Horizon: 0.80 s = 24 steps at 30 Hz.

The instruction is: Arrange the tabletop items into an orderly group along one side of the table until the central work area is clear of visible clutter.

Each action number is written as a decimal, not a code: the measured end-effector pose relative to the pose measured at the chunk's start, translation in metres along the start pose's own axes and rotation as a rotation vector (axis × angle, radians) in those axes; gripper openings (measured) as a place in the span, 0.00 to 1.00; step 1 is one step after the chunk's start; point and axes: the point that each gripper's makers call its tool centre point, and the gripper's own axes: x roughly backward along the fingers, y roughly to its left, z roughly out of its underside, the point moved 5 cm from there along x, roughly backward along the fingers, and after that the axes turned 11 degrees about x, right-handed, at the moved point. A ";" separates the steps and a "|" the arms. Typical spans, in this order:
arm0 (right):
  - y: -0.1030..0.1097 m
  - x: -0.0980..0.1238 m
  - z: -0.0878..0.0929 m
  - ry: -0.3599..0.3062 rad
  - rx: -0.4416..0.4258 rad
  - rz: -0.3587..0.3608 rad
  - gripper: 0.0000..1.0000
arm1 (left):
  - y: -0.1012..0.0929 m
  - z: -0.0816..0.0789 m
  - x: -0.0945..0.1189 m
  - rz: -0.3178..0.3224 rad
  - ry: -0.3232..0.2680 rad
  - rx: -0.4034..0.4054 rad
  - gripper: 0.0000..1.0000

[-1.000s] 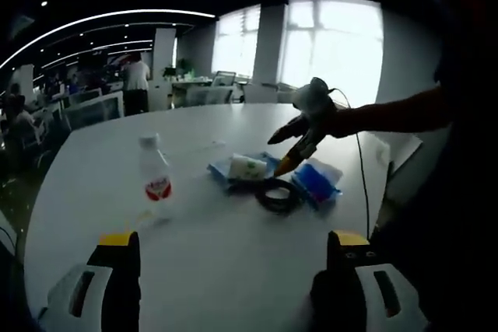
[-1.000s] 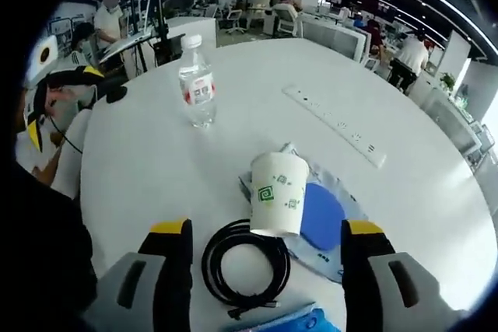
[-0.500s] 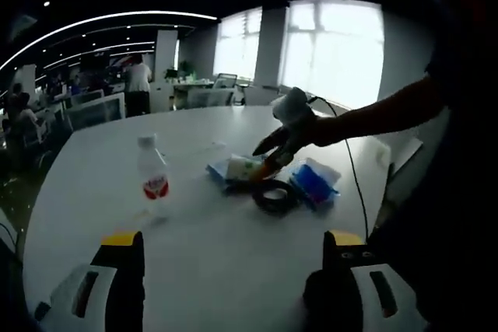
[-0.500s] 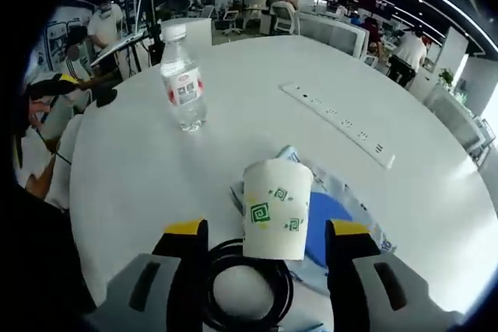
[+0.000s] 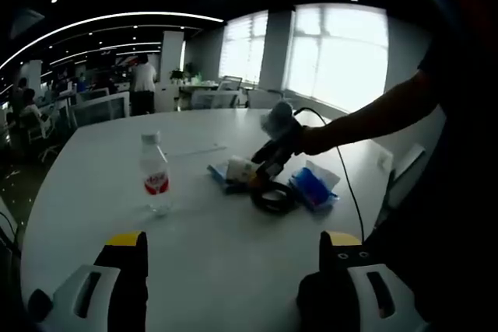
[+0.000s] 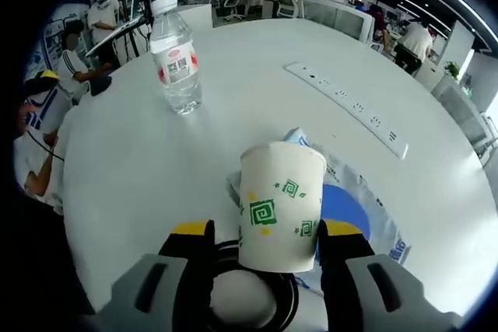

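right gripper point(image 6: 262, 231): fingers either side of paper cup point(image 6: 281, 197), seemingly touching; left gripper point(image 5: 233, 240): fingers wide, empty

The paper cup point(image 6: 281, 206) is covering part of the blue-and-white bag point(image 6: 359, 211) and most of the black cable coil point(image 6: 253, 295), and its base is sitting out of sight between the jaws, so whether they're touching it is anyone's guess. In the left gripper view the cup point(image 5: 238, 169) is looking tiny and half hidden behind the right gripper point(image 5: 262, 172). The bottle point(image 5: 155, 183) label is too small to read.
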 end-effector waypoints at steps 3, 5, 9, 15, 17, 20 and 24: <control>-0.004 -0.001 0.004 0.006 -0.020 0.001 0.43 | 0.001 0.000 0.002 -0.015 -0.009 0.010 0.94; -0.003 -0.001 0.006 0.010 -0.021 -0.001 0.40 | 0.001 0.001 0.003 -0.020 -0.009 0.015 0.96; 0.002 0.002 0.012 0.012 -0.033 -0.006 0.40 | 0.002 0.001 0.004 -0.038 -0.014 0.024 0.99; 0.002 0.006 0.008 -0.019 -0.047 0.002 0.39 | -0.001 0.002 0.004 -0.032 -0.017 0.029 0.94; 0.001 0.005 0.007 -0.028 -0.041 0.002 0.39 | -0.002 0.001 0.004 -0.031 -0.026 0.045 0.94; -0.001 0.008 0.006 -0.049 -0.041 0.018 0.39 | -0.004 -0.002 0.003 -0.028 -0.041 0.046 0.93; 0.001 0.015 0.003 -0.079 -0.052 0.031 0.38 | -0.005 -0.002 0.003 -0.021 -0.035 0.032 0.93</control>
